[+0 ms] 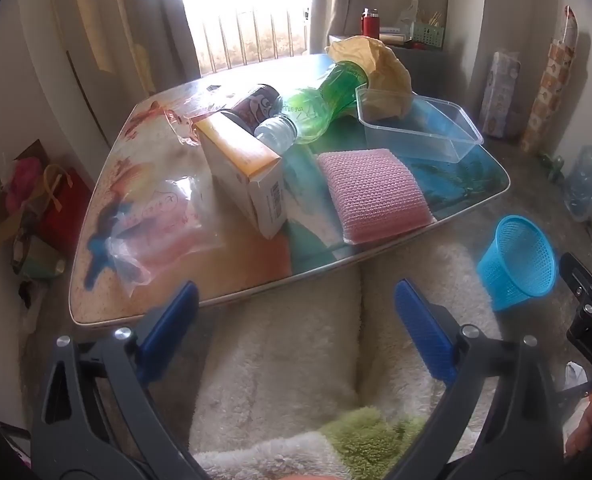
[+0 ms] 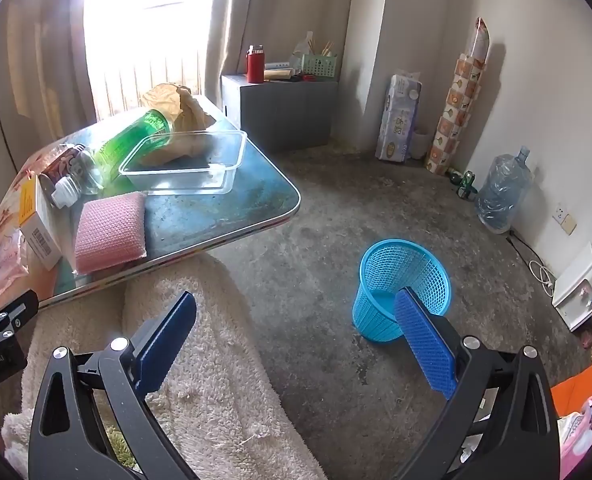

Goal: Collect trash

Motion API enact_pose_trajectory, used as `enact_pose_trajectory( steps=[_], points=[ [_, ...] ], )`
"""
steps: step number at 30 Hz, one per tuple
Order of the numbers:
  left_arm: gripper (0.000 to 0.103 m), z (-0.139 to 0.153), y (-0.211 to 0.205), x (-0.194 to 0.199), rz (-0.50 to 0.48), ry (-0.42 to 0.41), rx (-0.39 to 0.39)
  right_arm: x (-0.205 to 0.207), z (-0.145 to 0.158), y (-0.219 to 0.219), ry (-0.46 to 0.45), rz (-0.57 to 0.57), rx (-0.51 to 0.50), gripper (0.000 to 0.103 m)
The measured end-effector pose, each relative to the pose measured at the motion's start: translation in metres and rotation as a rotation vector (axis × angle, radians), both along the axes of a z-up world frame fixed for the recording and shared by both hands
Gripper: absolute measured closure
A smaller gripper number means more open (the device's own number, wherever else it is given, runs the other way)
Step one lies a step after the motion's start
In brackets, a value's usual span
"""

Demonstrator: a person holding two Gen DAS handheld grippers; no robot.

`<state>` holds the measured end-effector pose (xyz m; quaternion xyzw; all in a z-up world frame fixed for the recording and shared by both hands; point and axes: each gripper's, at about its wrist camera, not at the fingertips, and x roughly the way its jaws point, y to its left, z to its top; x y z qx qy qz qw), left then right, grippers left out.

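A low table (image 1: 224, 264) (image 2: 236, 216) carries a green plastic bottle (image 1: 316, 112) (image 2: 132, 140), a dark can (image 1: 256, 104), a white and yellow carton (image 1: 252, 176) (image 2: 40, 224), a pink scrub pad (image 1: 372, 196) (image 2: 110, 230), a clear plastic tub (image 1: 420, 128) (image 2: 184, 168), a crumpled tan paper bag (image 1: 380, 64) (image 2: 184, 108) and clear plastic bags (image 1: 164, 224). A blue mesh bin (image 1: 520, 260) (image 2: 400, 284) stands on the floor to the right. My left gripper (image 1: 296, 320) hangs open before the table's near edge. Open too, my right gripper (image 2: 296, 332) hovers over the floor beside the bin. Neither holds anything.
A fluffy cream rug (image 1: 288, 360) (image 2: 200, 360) lies under both grippers. A grey cabinet (image 2: 280, 112) with a red flask (image 2: 255, 65) stands behind. Along the right wall are a tissue pack (image 2: 400, 120), a patterned roll (image 2: 456, 100) and a water jug (image 2: 504, 192). Bags (image 1: 44, 208) crowd the left floor.
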<state>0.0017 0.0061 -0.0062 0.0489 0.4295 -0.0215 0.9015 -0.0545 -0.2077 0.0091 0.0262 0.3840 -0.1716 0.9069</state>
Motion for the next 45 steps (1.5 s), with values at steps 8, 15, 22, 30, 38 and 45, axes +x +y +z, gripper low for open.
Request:
enact_pose_trajectory(
  steps=[8, 15, 22, 30, 38, 45],
  points=[
    [0.009, 0.0029, -0.0034, -0.0012, 0.002, 0.002, 0.004, -0.0015, 0.0014, 0.0012, -0.002, 0.000, 0.001, 0.006],
    [0.009, 0.0033, -0.0032, -0.0009, 0.003, 0.001, 0.003, 0.0034, 0.0061, 0.0018, -0.005, 0.000, -0.001, 0.006],
    [0.009, 0.0033, -0.0030, -0.0008, 0.002, 0.002, 0.004, -0.0014, 0.0050, 0.0008, -0.011, 0.002, -0.002, 0.006],
    [0.009, 0.0030, -0.0022, -0.0006, 0.002, 0.004, 0.004, -0.0010, 0.0046, 0.0009, -0.011, 0.003, -0.002, 0.006],
    [0.009, 0.0017, -0.0005, -0.0011, 0.003, 0.006, 0.005, -0.0012, 0.0034, 0.0004, -0.013, 0.001, -0.001, 0.006],
    [0.009, 0.0013, 0.0006, -0.0015, 0.003, 0.007, 0.007, -0.0012, 0.0033, 0.0002, -0.013, 0.002, 0.000, 0.006]
  ],
)
